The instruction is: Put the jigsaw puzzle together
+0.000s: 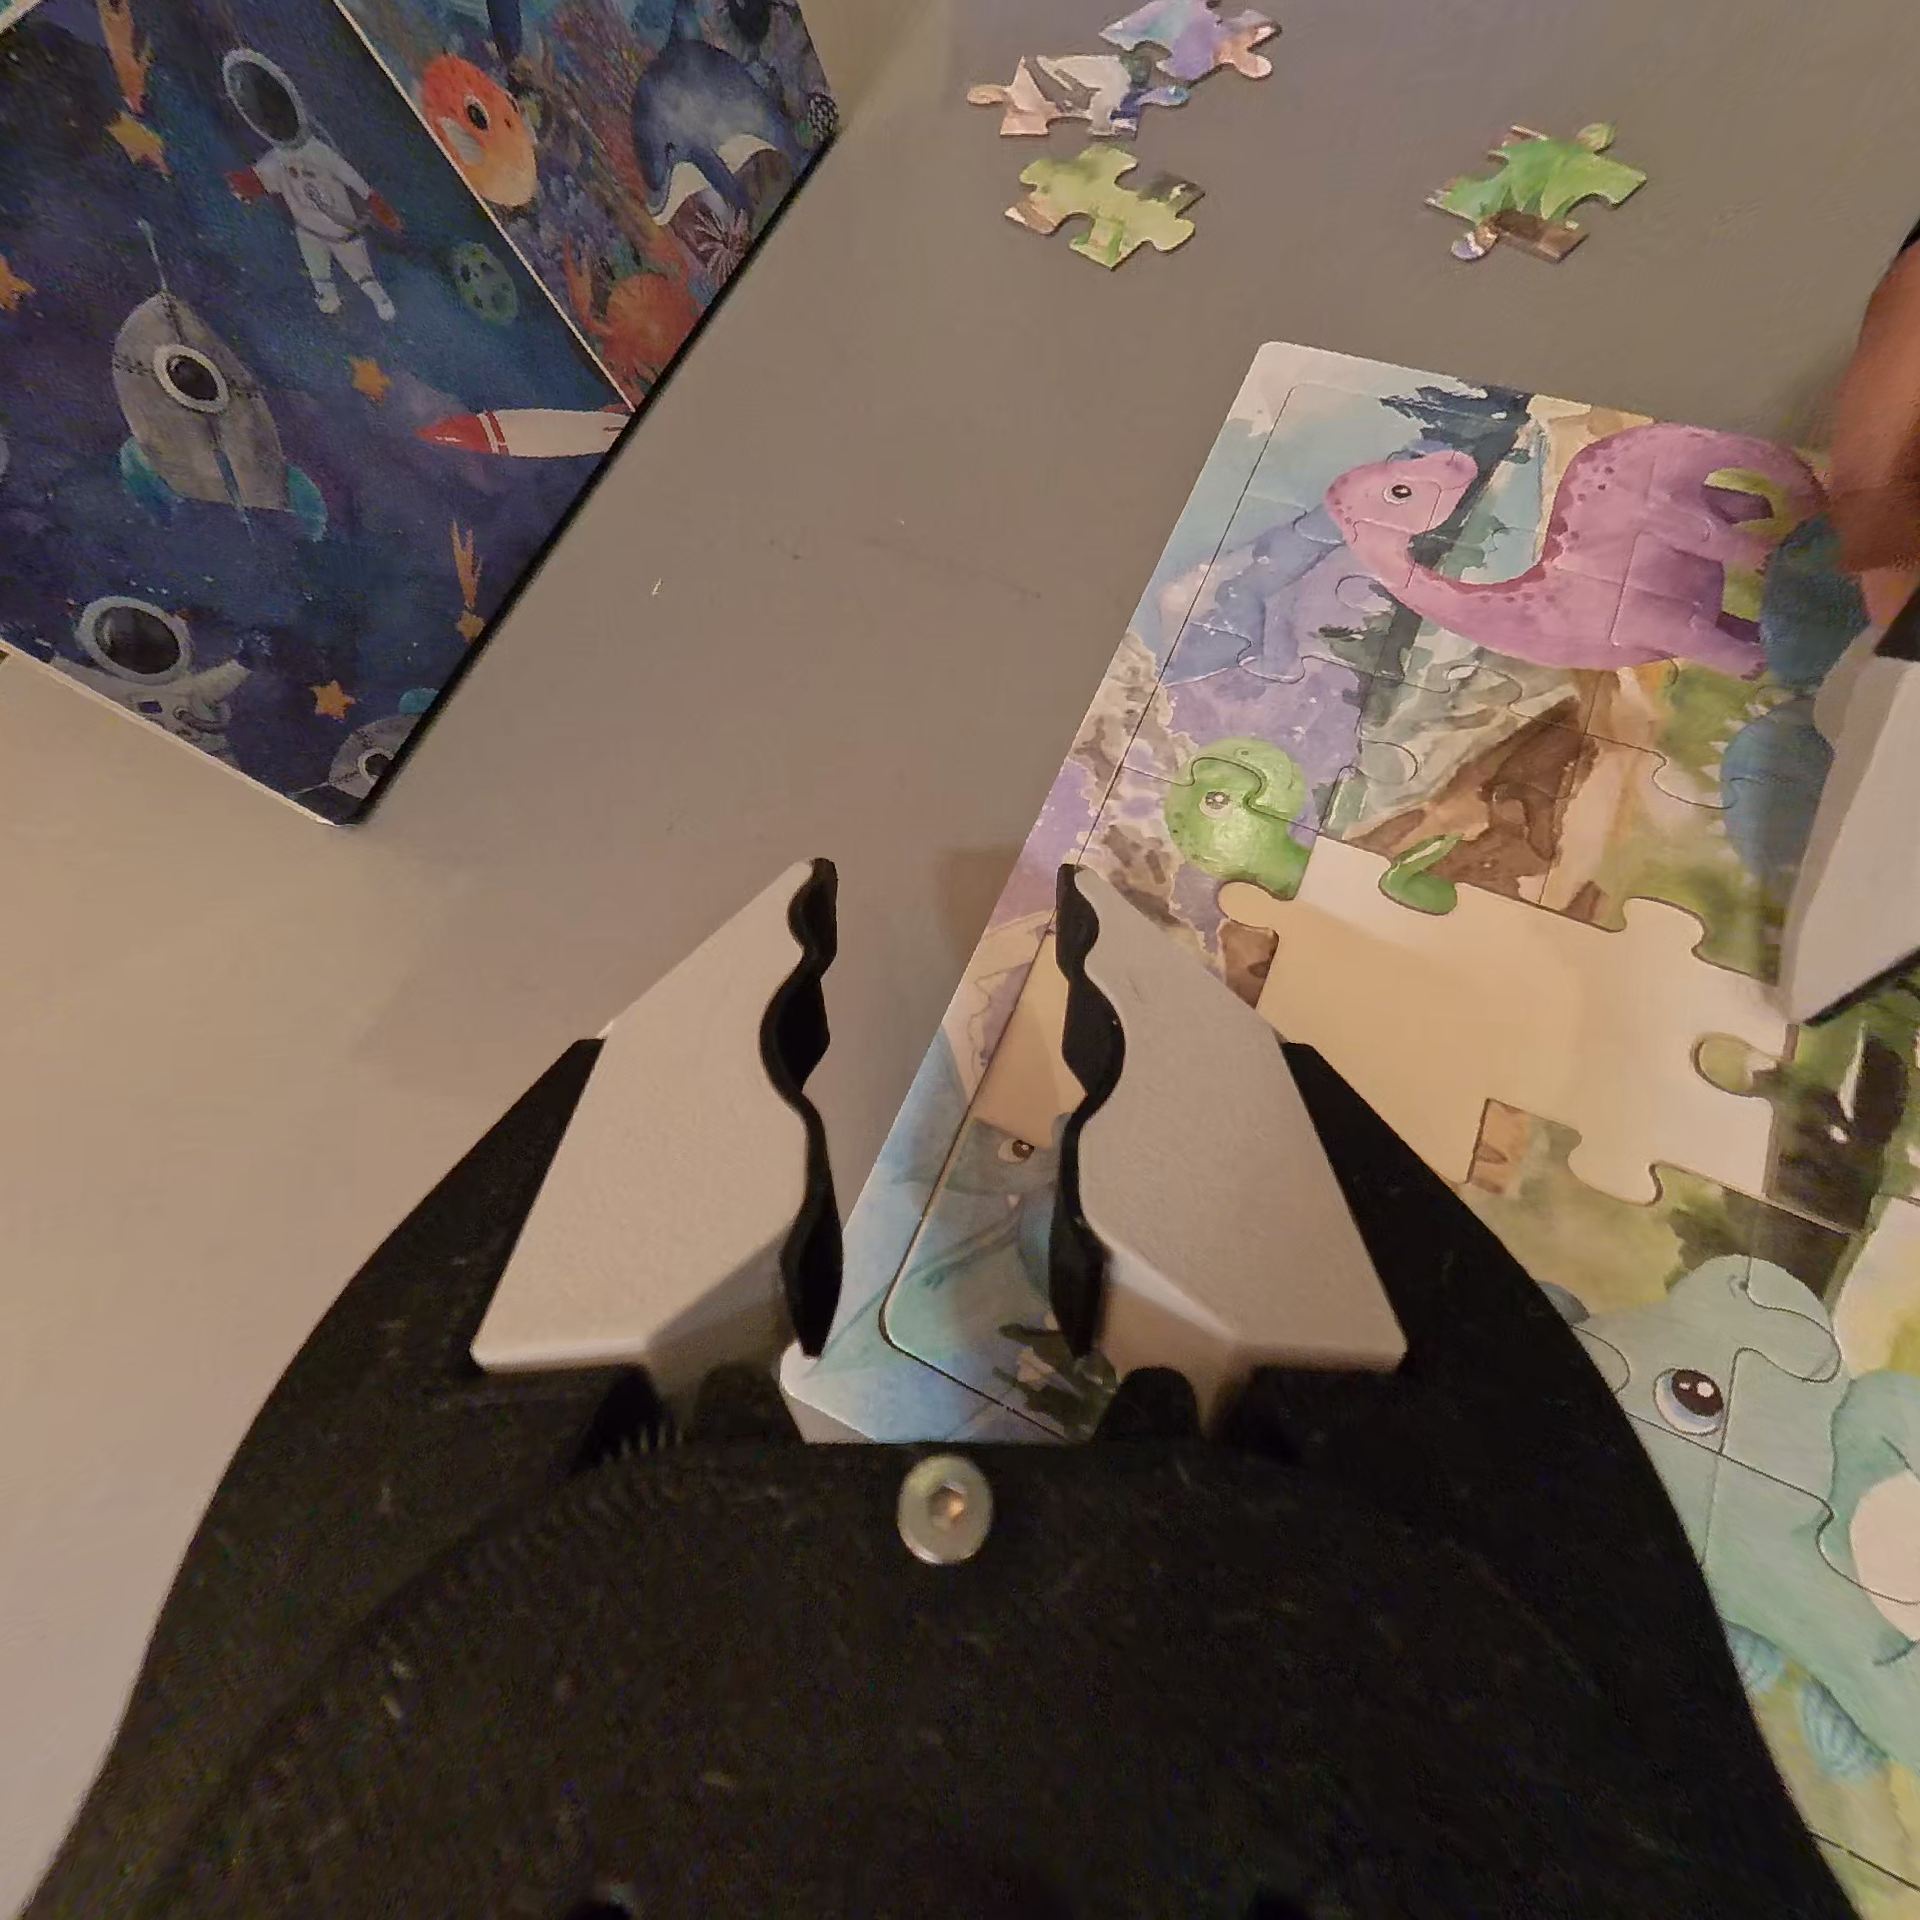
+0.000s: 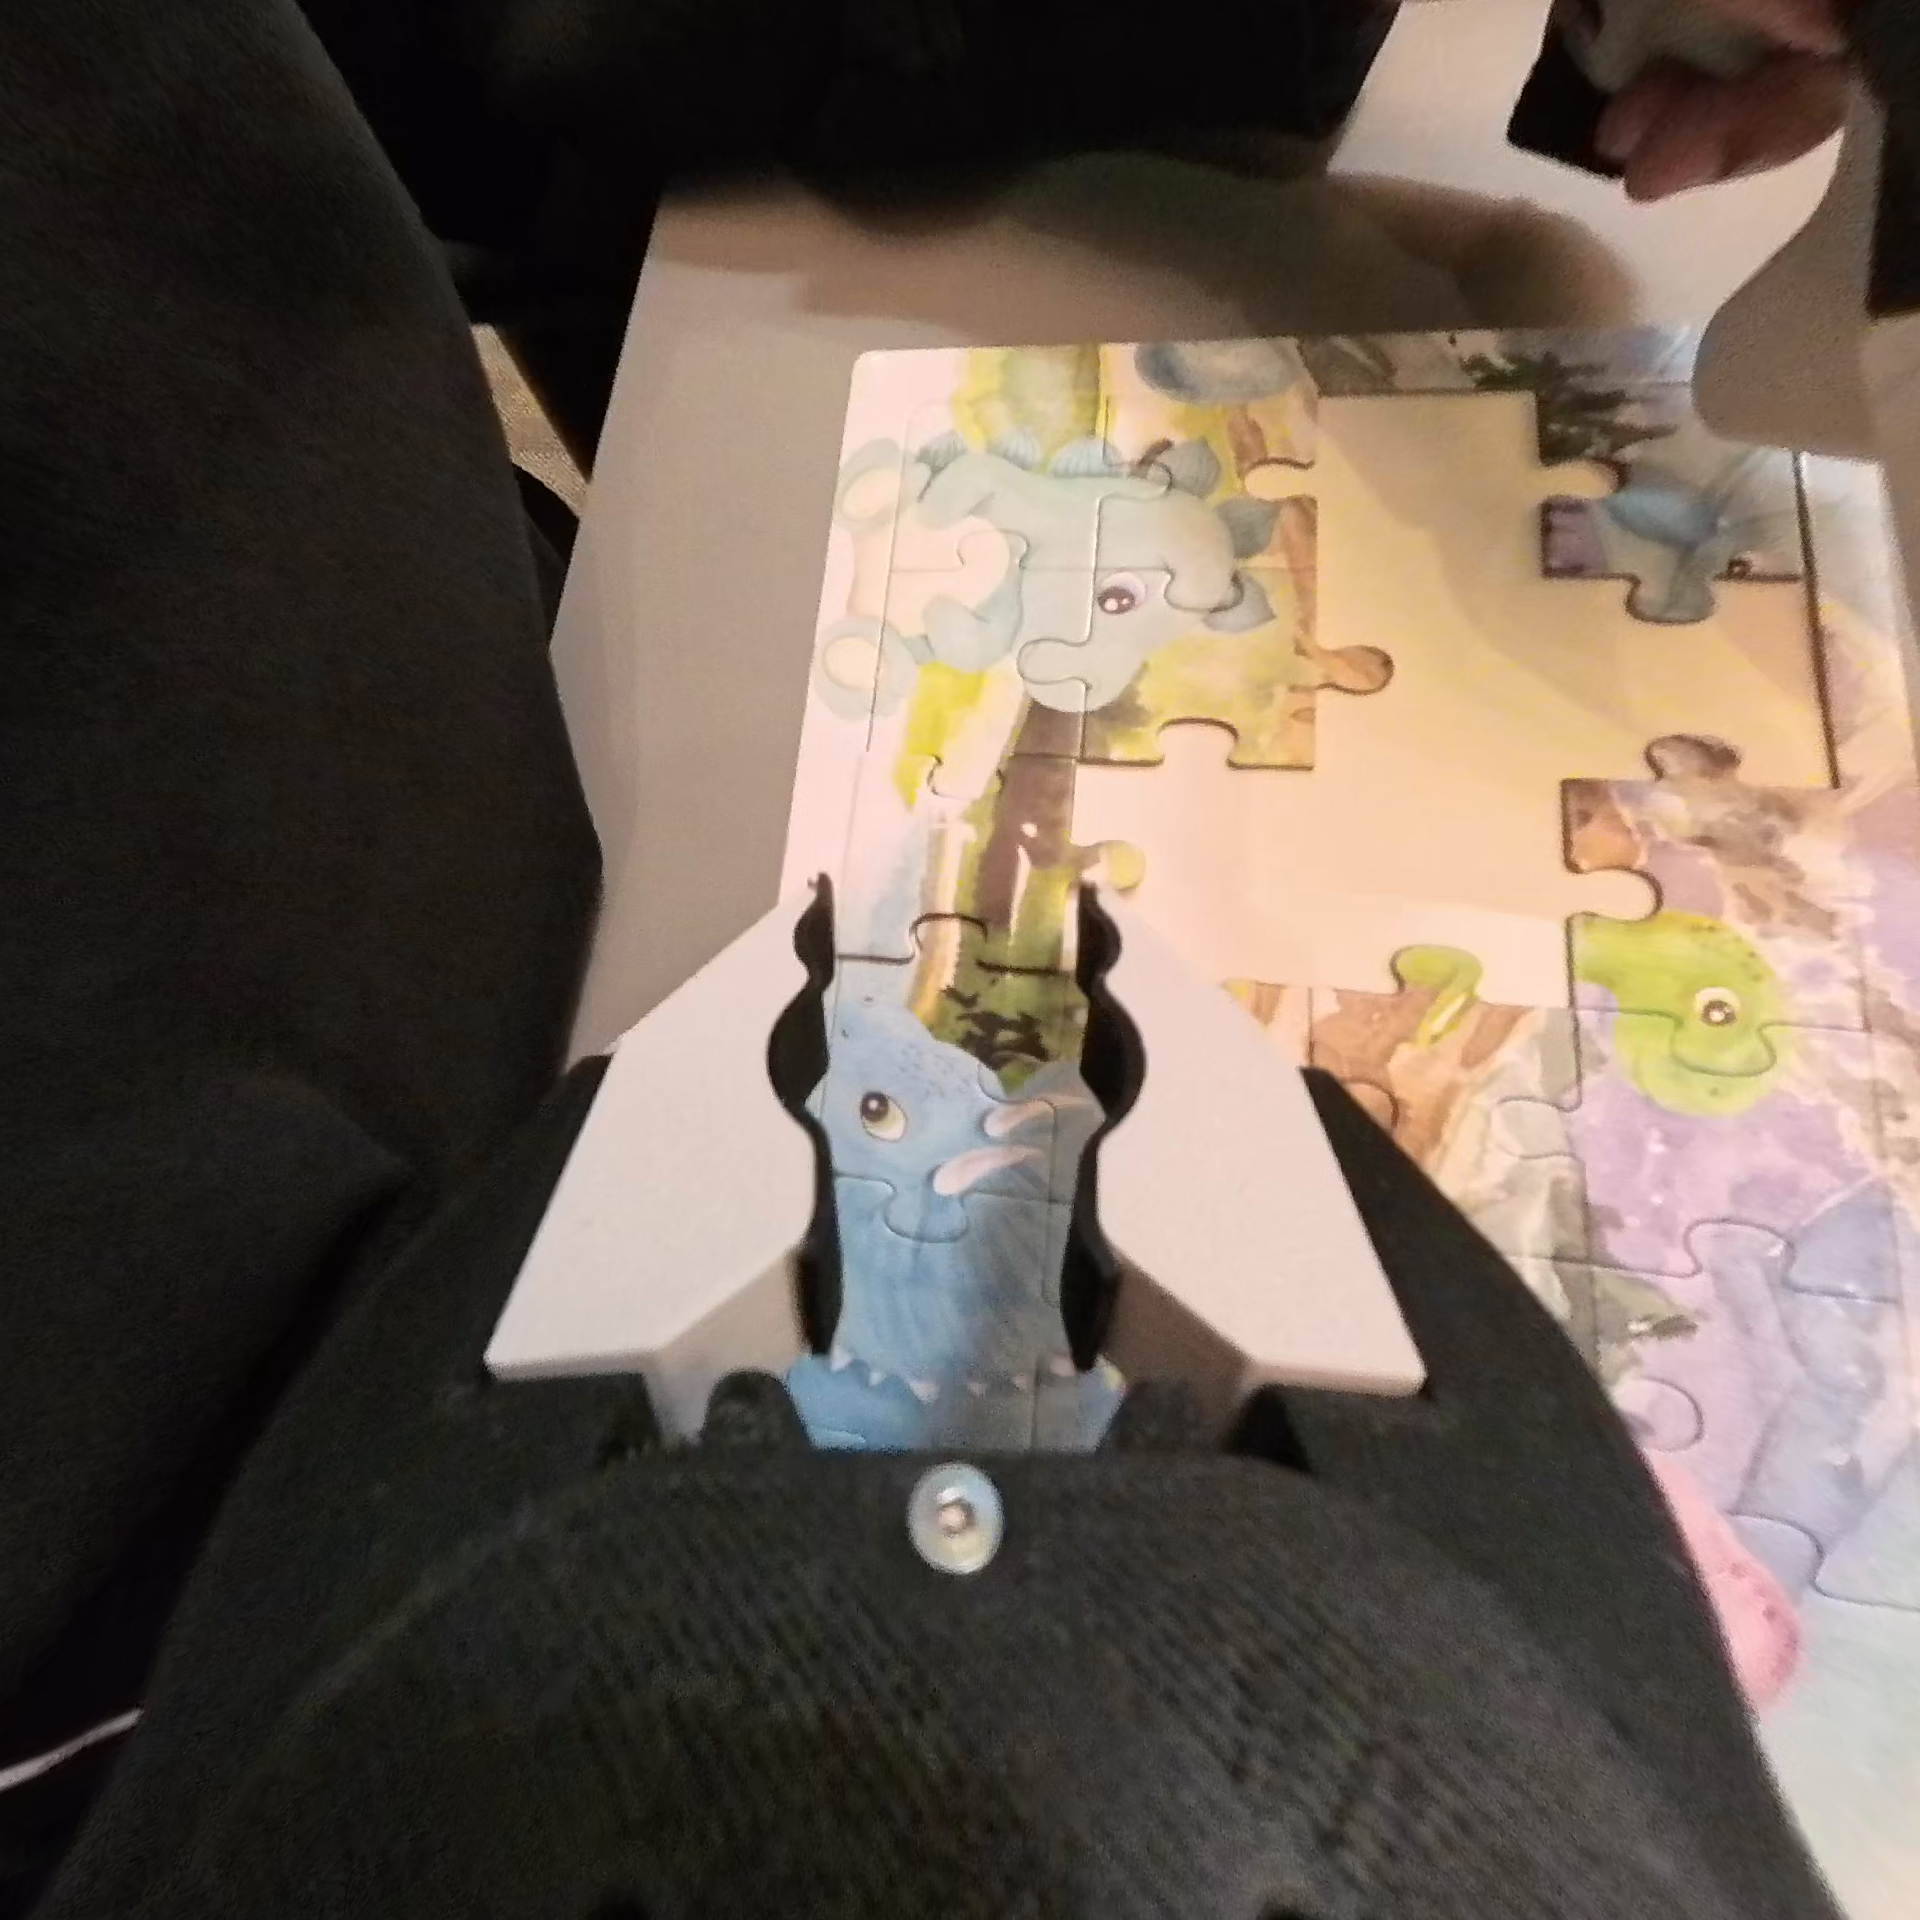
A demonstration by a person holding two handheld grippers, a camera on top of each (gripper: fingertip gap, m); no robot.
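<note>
The dinosaur jigsaw sits in its tray, mostly filled, with a bare cream gap in the middle. My left gripper is open and empty over the tray's near left corner. Several loose pieces lie beyond it: a green one, another green one and purple-white ones. My right gripper is open and empty above the blue dinosaur on the tray, short of the gap. It also shows at the right edge of the left wrist view.
A picture box with space and sea scenes stands at the far left on the grey table. A hand shows at the right edge. Dark clothing fills the left of the right wrist view. My right gripper is the nearer one to the blue dinosaur: about 5 cm, against 20 cm.
</note>
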